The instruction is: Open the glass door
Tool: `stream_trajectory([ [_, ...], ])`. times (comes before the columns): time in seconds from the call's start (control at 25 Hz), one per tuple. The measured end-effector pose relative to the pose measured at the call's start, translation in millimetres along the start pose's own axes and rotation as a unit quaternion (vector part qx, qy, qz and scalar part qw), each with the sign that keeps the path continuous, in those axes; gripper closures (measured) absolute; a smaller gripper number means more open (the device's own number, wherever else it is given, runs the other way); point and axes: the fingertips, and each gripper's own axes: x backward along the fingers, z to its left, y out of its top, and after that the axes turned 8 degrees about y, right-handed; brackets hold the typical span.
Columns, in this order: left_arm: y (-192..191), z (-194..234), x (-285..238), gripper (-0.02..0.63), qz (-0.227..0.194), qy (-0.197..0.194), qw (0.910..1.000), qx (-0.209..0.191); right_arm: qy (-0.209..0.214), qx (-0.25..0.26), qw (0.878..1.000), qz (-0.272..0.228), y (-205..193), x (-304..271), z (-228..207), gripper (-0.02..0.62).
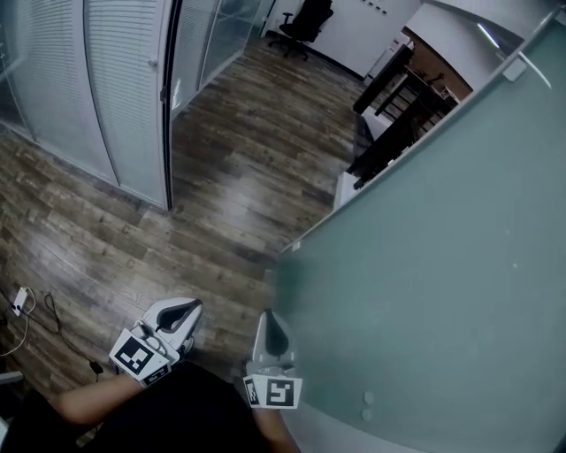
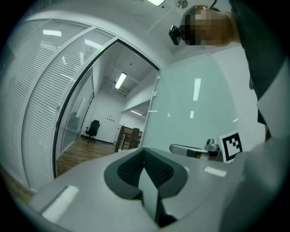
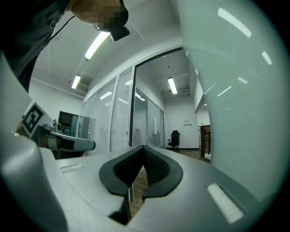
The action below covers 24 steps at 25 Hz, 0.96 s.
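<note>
The frosted glass door (image 1: pixel 442 265) stands swung open at the right of the head view, its free edge (image 1: pixel 292 246) toward the wooden floor. Both grippers are held low in front of me, beside the door and apart from it. My left gripper (image 1: pixel 183 311) is shut with nothing in it, tips together (image 2: pixel 145 152). My right gripper (image 1: pixel 271 326) is also shut and empty (image 3: pixel 144 148), with the glass door (image 3: pixel 235 90) just to its right. The dark door frame (image 1: pixel 165 106) stands at the left of the opening.
White slatted partitions (image 1: pixel 80 80) line the left. Past the doorway lie a wooden floor (image 1: pixel 239 150), a black office chair (image 1: pixel 305 22) and dark tables (image 1: pixel 398 97). A cable and plug (image 1: pixel 26 305) lie on the floor at the lower left.
</note>
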Motion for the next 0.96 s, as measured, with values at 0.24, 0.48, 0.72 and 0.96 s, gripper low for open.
stream_trajectory([
  [0.24, 0.9, 17.6, -2.6, 0.607, -0.010, 0.023, 0.9997, 0.008, 0.036, 0.014, 0.999, 0.011, -1.6, -26.2, 15.0, 0.595],
  [0.48, -4.1, 15.6, -20.3, 0.607, -0.001, 0.011, 0.9999, 0.012, 0.033, 0.017, 0.999, 0.018, -1.7, -30.3, 10.7, 0.595],
  [0.72, 9.1, 6.8, -31.4, 0.607, -0.036, -0.023, 0.9989, 0.017, 0.021, 0.013, 0.999, 0.031, -4.5, -27.0, 4.4, 0.595],
  [0.96, 12.3, 20.0, -35.2, 0.607, -0.033, -0.024, 0.9991, 0.012, 0.005, 0.011, 0.999, 0.045, -11.1, -15.9, 6.7, 0.595],
])
